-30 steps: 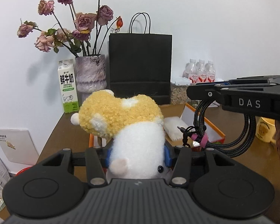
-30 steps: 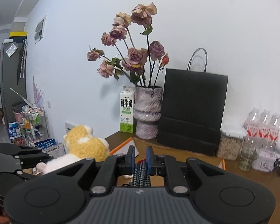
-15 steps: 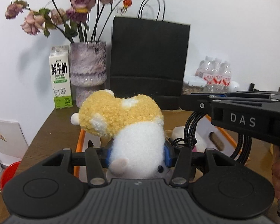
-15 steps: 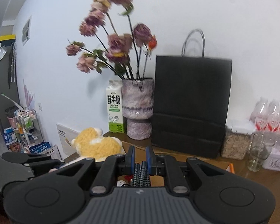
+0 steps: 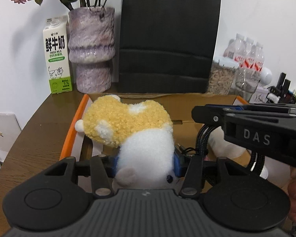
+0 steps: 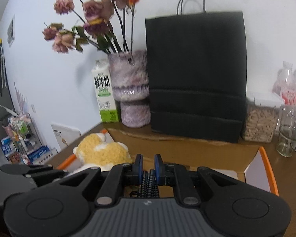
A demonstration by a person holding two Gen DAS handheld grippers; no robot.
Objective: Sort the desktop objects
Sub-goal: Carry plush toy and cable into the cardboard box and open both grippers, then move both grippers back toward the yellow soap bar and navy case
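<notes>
1. Left gripper (image 5: 146, 163): the plush (image 5: 132, 136) is clamped between the blue pads (image 5: 176, 163) at centre frame; jaws are held part-way apart by its white body. The yellow head end sticks out past the fingertips, tilted to upper left; a black eye is seen at lower centre.
2. The plush is held above the box (image 5: 205, 108), a cardboard one with orange-edged flaps, which fills mid-frame behind it.
3. Right gripper (image 6: 148, 166): jaws are almost closed on a braided black cable (image 6: 149, 181), pinched between the blue pads at lower centre.
4. In the left view the right gripper (image 5: 199, 113) is seen side-on at right, with the cable (image 5: 202, 138) hanging in a loop below its tip, over the box interior. "DAS" is printed on its side in white.
5. In the right view the plush (image 6: 100, 153) is seen at lower left, beside the box's (image 6: 187, 150) left flap.
6. Milk carton (image 5: 57, 55), upper left: large Chinese characters, "FRESH MILK", a cow drawing, and "3.3g" on the green band. Smaller print is not legible.
7. Vase (image 5: 91, 49) with dried roses is seen just right of the carton; a black paper bag (image 5: 167, 37) stands behind the box.
8. Bottles (image 5: 250, 53) with red-and-white labels, upper right; the label text is too small to read.
</notes>
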